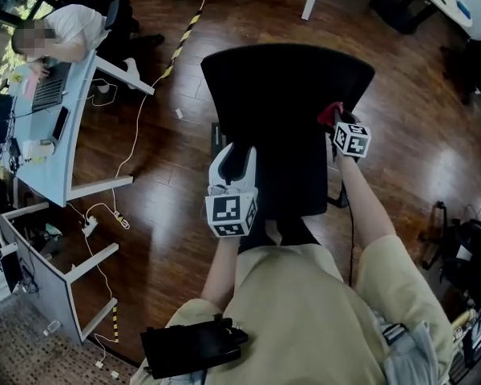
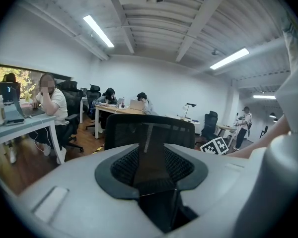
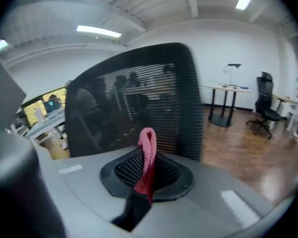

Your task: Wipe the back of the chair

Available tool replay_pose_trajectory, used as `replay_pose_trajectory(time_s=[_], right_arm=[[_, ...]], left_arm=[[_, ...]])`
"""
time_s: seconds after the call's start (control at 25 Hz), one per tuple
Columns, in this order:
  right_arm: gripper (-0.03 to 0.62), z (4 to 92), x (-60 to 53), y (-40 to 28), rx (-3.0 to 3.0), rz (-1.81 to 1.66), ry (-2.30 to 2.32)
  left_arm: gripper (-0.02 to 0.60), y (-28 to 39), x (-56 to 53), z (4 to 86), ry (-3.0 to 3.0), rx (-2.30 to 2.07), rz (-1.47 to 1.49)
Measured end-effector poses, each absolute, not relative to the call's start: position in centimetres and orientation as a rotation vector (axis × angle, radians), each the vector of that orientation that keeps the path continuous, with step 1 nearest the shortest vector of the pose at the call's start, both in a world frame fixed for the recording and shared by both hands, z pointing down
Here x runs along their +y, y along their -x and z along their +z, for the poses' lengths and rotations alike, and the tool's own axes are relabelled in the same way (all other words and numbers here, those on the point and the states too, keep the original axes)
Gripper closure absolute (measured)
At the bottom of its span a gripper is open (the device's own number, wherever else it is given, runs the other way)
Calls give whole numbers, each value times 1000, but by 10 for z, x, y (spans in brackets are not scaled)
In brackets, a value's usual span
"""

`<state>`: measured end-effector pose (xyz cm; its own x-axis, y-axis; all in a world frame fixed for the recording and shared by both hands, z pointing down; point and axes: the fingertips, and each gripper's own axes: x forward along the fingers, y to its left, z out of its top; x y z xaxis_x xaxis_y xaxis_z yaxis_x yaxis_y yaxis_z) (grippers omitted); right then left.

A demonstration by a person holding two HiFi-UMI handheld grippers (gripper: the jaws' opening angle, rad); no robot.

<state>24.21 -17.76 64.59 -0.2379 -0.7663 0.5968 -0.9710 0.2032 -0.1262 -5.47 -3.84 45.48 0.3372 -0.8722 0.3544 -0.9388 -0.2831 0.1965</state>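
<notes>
**Head view:** The black chair back (image 1: pixel 287 87) is seen from above, directly in front of the person. The right tool (image 1: pixel 337 121) sits at the back's right edge with a red cloth (image 1: pixel 329 114) poking out of its tip. It's probably parked there so a stroke can run inward from the edge. The left tool (image 1: pixel 237 157) hovers near the back's lower left part and carries nothing. It's likely kept close to steady the chair if it swivels.

**Left gripper view:** The jaws are spread a little, with only a dark gap between the pads and no object in them. The chair back (image 2: pixel 124 133) stands ahead and apart from the tip. Its whole width fits in frame, so there's no contact yet.

**Right gripper view:** The jaws are pinched on the cloth (image 3: pixel 148 150), which is folded into a loop that rises past the pads. The fold gives a soft wiping face and keeps the plastic off the mesh. The chair back (image 3: pixel 134 98) fills the view just beyond. Whether the cloth touches it can't be told.
</notes>
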Motion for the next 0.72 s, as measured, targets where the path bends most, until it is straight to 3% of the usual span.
replay_pose_trajectory(time_s=[0.24,0.4,0.6,0.72], right_arm=[[569,641,-167,10,-2563,711,-972],[569,637,-164,121,-2640,655,-764],[569,650,-182,132,-2580,556,-780],[569,662,-194,74,-2511,553,-906]], left_arm=[[439,70,-28,465,-2193,-1639,298],[439,85,-17,466,-2149,-1690,330],[439,105,-8,471,-2114,-1716,360],[440,103,-10,480,-2108,-1694,362]])
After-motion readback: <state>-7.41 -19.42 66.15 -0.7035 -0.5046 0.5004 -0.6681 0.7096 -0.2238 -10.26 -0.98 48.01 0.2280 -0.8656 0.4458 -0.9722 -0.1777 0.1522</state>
